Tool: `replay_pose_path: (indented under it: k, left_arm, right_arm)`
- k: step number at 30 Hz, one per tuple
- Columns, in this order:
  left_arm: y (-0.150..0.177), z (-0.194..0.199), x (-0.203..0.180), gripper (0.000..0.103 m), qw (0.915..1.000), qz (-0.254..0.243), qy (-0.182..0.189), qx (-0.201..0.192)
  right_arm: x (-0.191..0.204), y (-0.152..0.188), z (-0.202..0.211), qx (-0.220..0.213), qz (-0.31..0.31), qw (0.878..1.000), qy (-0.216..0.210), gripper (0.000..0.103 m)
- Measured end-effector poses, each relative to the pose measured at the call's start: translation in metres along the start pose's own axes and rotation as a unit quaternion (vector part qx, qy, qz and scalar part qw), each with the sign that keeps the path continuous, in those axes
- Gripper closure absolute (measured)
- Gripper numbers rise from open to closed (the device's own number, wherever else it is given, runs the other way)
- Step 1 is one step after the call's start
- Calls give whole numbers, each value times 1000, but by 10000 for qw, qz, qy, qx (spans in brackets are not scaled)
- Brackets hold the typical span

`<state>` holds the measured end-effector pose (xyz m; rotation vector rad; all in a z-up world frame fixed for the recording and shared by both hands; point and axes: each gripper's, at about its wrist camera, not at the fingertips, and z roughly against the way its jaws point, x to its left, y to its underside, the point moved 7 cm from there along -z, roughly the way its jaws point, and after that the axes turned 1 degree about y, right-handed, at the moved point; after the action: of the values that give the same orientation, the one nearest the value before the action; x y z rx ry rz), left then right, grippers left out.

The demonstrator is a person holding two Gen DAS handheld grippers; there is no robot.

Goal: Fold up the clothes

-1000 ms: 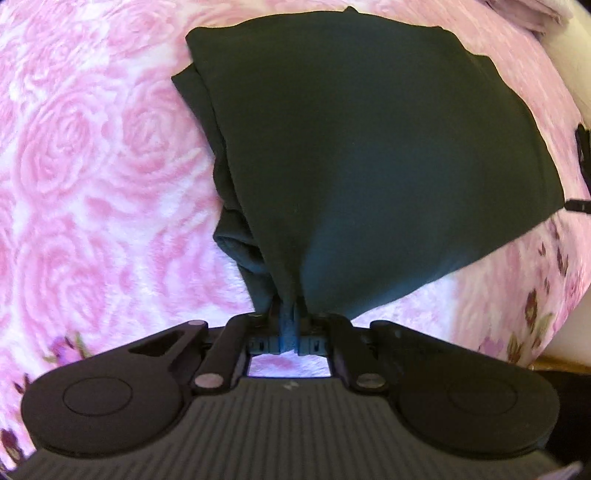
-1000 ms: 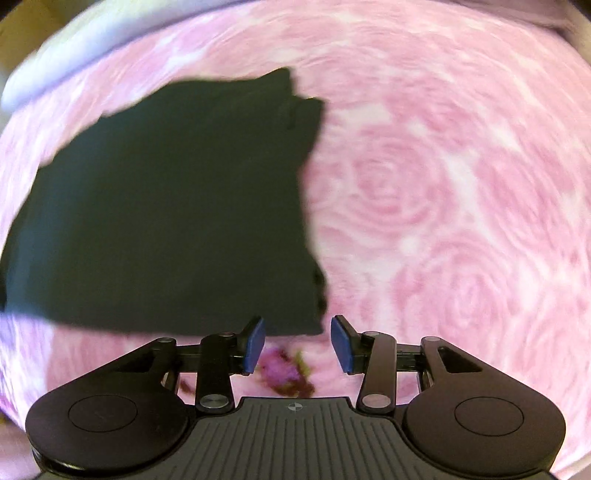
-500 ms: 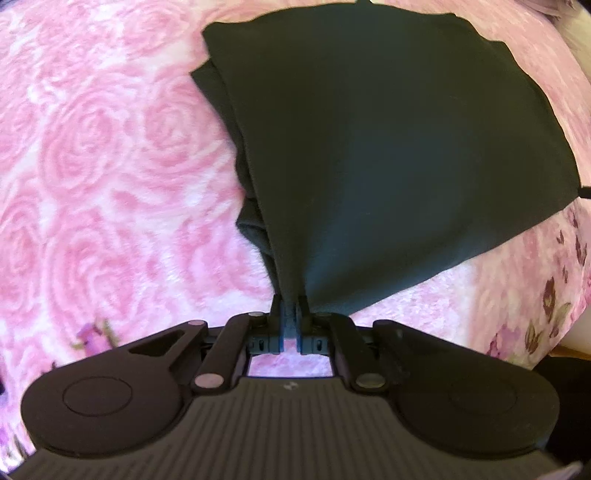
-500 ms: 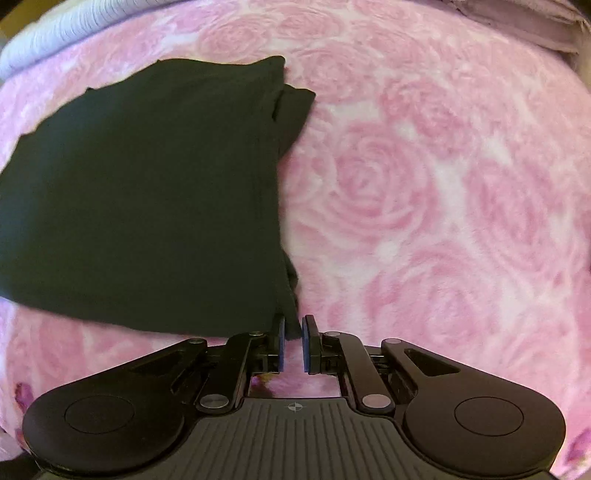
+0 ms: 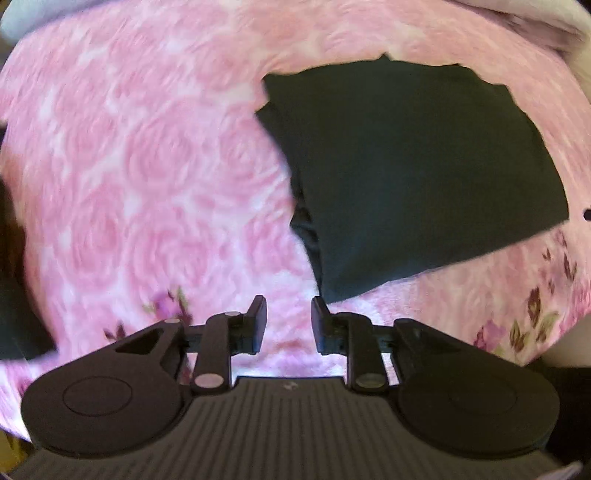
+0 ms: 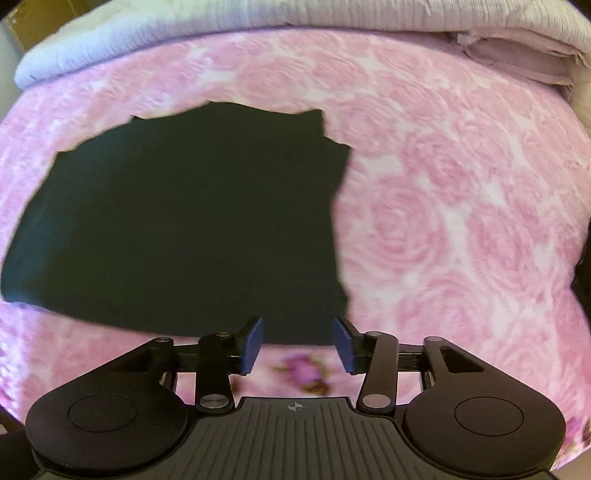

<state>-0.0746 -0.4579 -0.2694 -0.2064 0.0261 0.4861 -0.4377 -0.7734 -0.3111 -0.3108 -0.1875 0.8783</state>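
Pink rose-print blanket [image 5: 155,177] covers a bed and fills both views; a pale quilt [image 6: 332,26] is bunched along the far edge. Left gripper [image 5: 289,319] points steeply down, jaws part open and opening, nothing between them, only blanket in the gap. The dark green garment [image 5: 417,177] lies flat on the blanket, folded into a rough rectangle, ahead and to the right of the left gripper; its near corner sits just beside the right-hand finger, not pinched. Layered edges show along its left side, so it looks folded more than once already. Right gripper [image 6: 297,341] also points down, jaws about half open and opening, empty; the garment [image 6: 184,221] lies ahead and to its left, near hem just past the fingertips, right near corner closest. Long axis runs side to side across both views, roughly along a line between the two grippers. Each gripper sits at its own near corner, about equally close. Judgement: fold just released, next move is either another fold across the short axis or done. Left view alone shows the stacked layers on the garment's left edge and purple flower motifs [image 5: 532,306] near the blanket border; right view alone shows the notched far right corner and the quilt ridge clearly. Both views motion-blurred.
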Motion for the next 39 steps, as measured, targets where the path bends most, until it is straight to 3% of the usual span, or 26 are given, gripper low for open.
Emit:
replay_pose_path:
  k: [4,7,9,14,16,18,22,24,27,34,39]
  left_arm:
    - [-17,6,-6,73,9962,-834,125,-215]
    - [-29,4,-7,68,9844,-1695,280,-389]
    - [-34,7,-4,63,9704,-2327,340,-559]
    - [-42,26,13,57,9254,-3616,437,-1046]
    - [-42,39,19,55,9062,-4040,348,-1197]
    - [-40,51,22,52,8929,-4322,259,-1237]
    - [-34,62,22,42,8804,-4540,583,-1241]
    - [-31,63,20,42,8731,-4670,613,-1260]
    - [-26,64,16,42,8690,-4742,686,-1234]
    - [-15,67,11,41,8579,-4912,854,-1240]
    - [-14,66,14,40,8511,-5035,744,-1284]
  right_arm:
    - [45,12,14,-63,-3,10000,11,52]
    - [77,21,25,-91,-80,9992,384,52]
    - [95,27,33,-131,-257,9972,689,52]
    - [156,40,66,-321,-1112,9847,1302,51]
    - [187,46,79,-393,-1461,9785,1400,51]
    - [216,48,87,-386,-1669,9757,1367,51]
    - [266,50,105,-354,-1802,9733,1380,51]
    - [285,51,112,-371,-1832,9729,1358,51]
    - [304,53,116,-307,-1802,9739,1349,51]
    - [317,66,118,-335,-2063,9682,1372,51]
    - [317,71,115,-338,-2137,9671,1337,51]
